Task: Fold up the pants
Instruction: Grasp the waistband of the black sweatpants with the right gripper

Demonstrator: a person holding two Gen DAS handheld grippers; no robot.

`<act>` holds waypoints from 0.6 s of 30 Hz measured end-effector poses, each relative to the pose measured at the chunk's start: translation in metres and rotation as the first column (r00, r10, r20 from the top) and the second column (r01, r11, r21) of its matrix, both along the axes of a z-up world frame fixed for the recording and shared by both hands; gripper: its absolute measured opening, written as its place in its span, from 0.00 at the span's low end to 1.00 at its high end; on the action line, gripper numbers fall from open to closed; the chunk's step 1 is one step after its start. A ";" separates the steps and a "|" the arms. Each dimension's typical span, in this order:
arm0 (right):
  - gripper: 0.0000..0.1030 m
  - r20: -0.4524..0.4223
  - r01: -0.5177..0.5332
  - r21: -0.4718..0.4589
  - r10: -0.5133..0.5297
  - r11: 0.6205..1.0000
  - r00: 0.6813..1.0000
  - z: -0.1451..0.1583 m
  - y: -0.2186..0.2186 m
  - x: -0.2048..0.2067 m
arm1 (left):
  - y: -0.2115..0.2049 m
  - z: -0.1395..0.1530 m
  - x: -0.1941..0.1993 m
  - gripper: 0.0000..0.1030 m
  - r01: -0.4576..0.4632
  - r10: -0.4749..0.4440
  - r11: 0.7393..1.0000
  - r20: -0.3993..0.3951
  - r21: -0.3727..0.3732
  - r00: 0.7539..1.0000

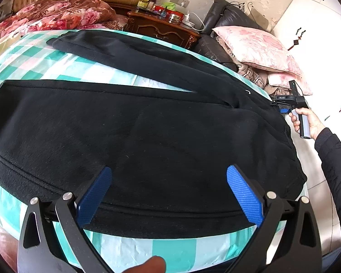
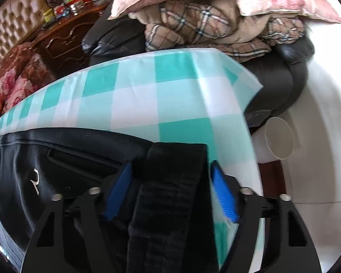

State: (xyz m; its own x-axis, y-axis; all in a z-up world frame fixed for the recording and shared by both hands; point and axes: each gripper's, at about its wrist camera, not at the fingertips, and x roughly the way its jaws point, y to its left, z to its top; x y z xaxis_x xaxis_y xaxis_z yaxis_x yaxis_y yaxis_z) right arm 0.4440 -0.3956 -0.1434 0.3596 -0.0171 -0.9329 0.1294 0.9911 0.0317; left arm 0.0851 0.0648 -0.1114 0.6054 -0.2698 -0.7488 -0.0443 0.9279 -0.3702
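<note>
Nearest the left wrist camera, a fingertip (image 1: 155,264) pokes in at the bottom edge, the rest of that hand cut off. The left gripper (image 1: 169,187) hangs with its blue pads spread wide and nothing between them, above the black pants (image 1: 147,136), which lie flat on the green-and-white checked cloth (image 1: 170,248), legs splayed apart toward the far left.

The right wrist view shows what the left cannot: the right gripper (image 2: 170,188) straddles the ribbed waistband (image 2: 175,182) at the cloth's corner. Its left pad lies against the band; whether the right pad (image 2: 224,200) touches it is unclear, so a firm grip cannot be confirmed. A small white logo (image 2: 35,180) marks the pants; no letters can be read. A paper cup (image 2: 278,140) stands on the floor beyond.

From the left view, the right hand (image 1: 307,119) holds its tool's handle; white lettering there is too small to read. Farther off sit pink pillows (image 1: 259,47) and a cluttered nightstand (image 1: 163,26).
</note>
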 end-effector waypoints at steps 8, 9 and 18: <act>0.09 0.133 -0.088 0.006 0.087 0.996 0.987 0.037 0.021 -0.021 | 0.009 0.009 -0.003 0.98 -0.024 0.024 1.000 0.024 0.010 0.999; 0.09 0.177 -0.094 0.016 0.089 0.995 0.980 0.051 0.022 -0.030 | 0.010 0.012 -0.005 0.98 -0.027 0.026 1.000 0.032 0.012 0.999; 0.08 0.490 -0.353 -0.001 0.308 0.936 0.816 0.155 0.067 -0.203 | 0.010 0.031 -0.013 0.98 -0.020 0.022 1.000 0.083 -0.018 0.996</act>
State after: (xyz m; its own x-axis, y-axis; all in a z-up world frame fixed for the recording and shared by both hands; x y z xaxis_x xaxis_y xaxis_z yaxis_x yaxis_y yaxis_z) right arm 0.2413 -0.3286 0.0117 0.7273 0.2551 -0.6372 -0.2584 0.9618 0.0902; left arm 0.0718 0.0751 -0.0804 0.6712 -0.2686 -0.6909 -0.0319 0.9207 -0.3890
